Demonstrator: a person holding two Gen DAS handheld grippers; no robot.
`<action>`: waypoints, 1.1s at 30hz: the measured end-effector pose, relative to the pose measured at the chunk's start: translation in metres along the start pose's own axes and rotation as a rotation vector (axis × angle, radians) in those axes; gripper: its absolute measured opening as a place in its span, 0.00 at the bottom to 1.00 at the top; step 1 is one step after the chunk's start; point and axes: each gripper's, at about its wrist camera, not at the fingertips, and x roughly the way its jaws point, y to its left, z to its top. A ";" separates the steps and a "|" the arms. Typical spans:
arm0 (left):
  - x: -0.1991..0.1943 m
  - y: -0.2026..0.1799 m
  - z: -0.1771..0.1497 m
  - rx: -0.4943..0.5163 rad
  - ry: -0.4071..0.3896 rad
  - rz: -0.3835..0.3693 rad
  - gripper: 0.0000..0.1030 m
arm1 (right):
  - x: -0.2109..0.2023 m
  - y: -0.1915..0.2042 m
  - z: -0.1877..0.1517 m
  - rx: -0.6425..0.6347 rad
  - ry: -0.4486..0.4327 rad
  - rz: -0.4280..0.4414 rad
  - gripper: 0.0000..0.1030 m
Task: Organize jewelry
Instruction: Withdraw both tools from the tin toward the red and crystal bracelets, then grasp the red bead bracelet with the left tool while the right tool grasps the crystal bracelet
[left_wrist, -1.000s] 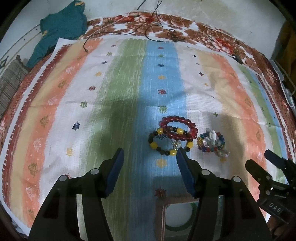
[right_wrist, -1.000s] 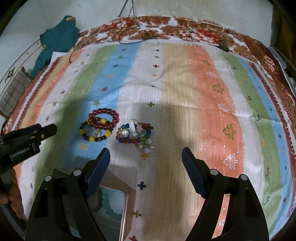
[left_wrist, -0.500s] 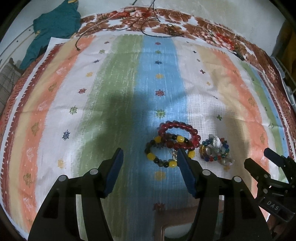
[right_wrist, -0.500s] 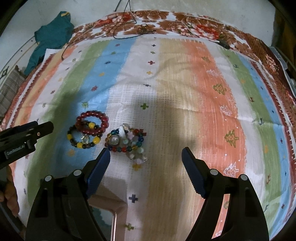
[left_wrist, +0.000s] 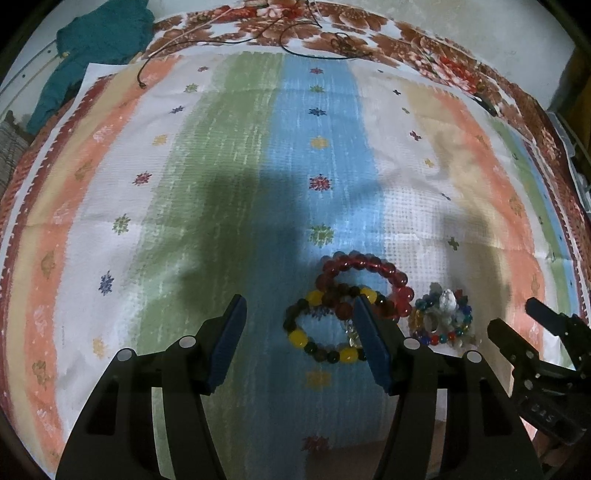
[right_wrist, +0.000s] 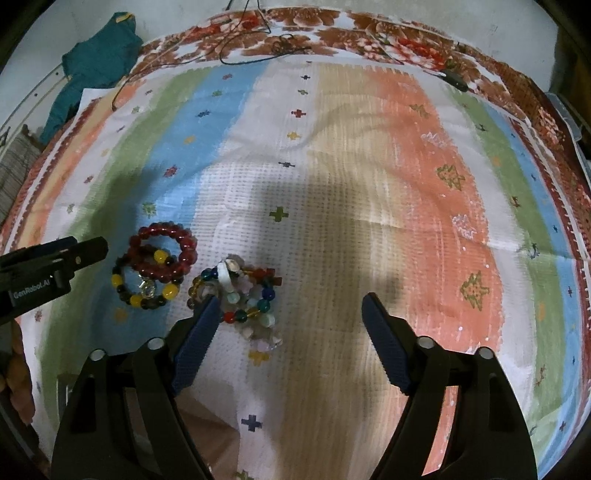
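A red bead bracelet (left_wrist: 364, 264) (right_wrist: 162, 232) lies partly over a yellow-and-dark bead bracelet (left_wrist: 321, 349) (right_wrist: 142, 295) on the striped cloth. Beside them lies a heap of multicoloured bead bracelets (left_wrist: 441, 319) (right_wrist: 243, 295). My left gripper (left_wrist: 301, 339) is open and empty, with its right finger over the yellow-and-dark bracelet's right side. My right gripper (right_wrist: 290, 332) is open and empty, with its left finger at the near left edge of the multicoloured heap.
The striped cloth (left_wrist: 184, 203) (right_wrist: 388, 184) lies on a floral bedspread (left_wrist: 369, 29). A teal garment (left_wrist: 96, 40) (right_wrist: 96, 62) lies at the far left. Black cords (left_wrist: 310, 44) (right_wrist: 258, 48) lie at the far edge. A brown box edge (right_wrist: 207, 424) shows below the right gripper.
Both grippers have moved forward and down toward the bracelets, which now sit nearer the fingertips. The box at the bottom has mostly slipped out of view. Both grippers stay open.
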 end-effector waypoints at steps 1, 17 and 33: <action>0.002 -0.001 0.001 0.008 0.001 0.001 0.58 | 0.003 -0.001 0.001 0.004 0.006 0.004 0.66; 0.031 -0.005 0.017 0.049 0.023 -0.010 0.53 | 0.031 -0.003 0.011 0.001 0.047 0.002 0.60; 0.052 -0.011 0.015 0.106 0.046 -0.034 0.27 | 0.050 0.006 0.012 -0.038 0.078 0.020 0.29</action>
